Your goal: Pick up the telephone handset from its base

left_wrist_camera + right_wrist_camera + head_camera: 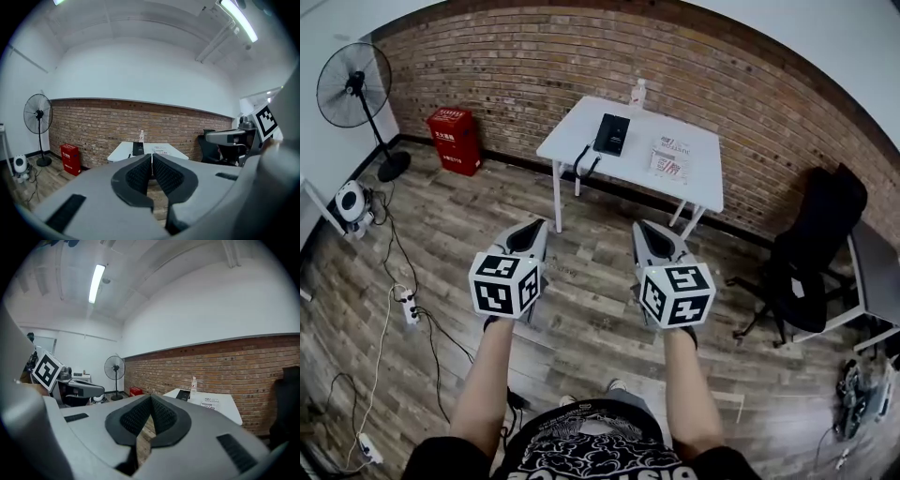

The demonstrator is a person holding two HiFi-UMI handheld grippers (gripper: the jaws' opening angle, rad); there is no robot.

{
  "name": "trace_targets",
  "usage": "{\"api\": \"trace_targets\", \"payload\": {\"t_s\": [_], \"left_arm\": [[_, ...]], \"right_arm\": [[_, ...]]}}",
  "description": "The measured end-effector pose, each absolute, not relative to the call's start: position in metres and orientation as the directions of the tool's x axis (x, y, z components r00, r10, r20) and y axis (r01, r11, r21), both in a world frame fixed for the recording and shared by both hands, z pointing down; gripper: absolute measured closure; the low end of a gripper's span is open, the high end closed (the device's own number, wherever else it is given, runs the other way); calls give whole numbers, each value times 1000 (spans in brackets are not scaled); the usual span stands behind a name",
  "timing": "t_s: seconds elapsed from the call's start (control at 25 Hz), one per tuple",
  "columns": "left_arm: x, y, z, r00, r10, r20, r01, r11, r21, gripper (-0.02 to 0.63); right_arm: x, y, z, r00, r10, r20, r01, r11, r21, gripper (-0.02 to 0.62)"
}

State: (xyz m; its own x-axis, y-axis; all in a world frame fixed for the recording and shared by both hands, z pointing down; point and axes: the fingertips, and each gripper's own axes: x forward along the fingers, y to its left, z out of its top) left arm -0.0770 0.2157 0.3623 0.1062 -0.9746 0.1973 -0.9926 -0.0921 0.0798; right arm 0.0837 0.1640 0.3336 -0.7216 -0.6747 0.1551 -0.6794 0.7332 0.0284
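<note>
A black telephone (611, 133) lies on the white table (572, 131) against the brick wall, its cord hanging off the front edge. It shows small in the left gripper view as the telephone (138, 148) and in the right gripper view as the telephone (183, 395). My left gripper (540, 225) and right gripper (641, 228) are held side by side over the wooden floor, well short of the table. Both are shut with nothing between their tips. In their own views the left gripper (152, 155) and right gripper (150, 398) show pads meeting at the tips.
A clear bottle (637, 93) and printed papers (668, 157) share the table. A red box (455, 140) and a standing fan (356, 89) are at the left wall, a black office chair (811, 253) at the right. Cables and a power strip (411, 307) lie on the floor at left.
</note>
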Motion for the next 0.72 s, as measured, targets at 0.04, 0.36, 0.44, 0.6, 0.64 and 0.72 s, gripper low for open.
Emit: {"api": "trace_targets", "payload": {"t_s": [0.04,0.36,0.44,0.6,0.64,0.72], "left_arm": [[-77,214,361,115,-975,190,-991,-100,86,593],[-73,182,362,146,-972,182,-988,-133,79,592],[-73,167,364,150,-971,188,-987,-138,77,592],[-75,128,370,159,-968,194,-987,-149,65,591],[-76,117,372,159,-968,196,-987,-148,65,591],[-79,92,374,155,-967,201,-987,-145,65,591]], "right_arm": [[83,163,333,-720,-677,154,-681,731,29,595],[79,136,339,-719,-679,152,-684,729,23,595],[78,122,342,-719,-678,153,-684,729,18,595],[72,83,353,-723,-671,165,-679,734,6,595],[71,72,356,-724,-669,169,-678,735,2,595],[68,47,360,-726,-666,173,-677,736,-6,595]]}}
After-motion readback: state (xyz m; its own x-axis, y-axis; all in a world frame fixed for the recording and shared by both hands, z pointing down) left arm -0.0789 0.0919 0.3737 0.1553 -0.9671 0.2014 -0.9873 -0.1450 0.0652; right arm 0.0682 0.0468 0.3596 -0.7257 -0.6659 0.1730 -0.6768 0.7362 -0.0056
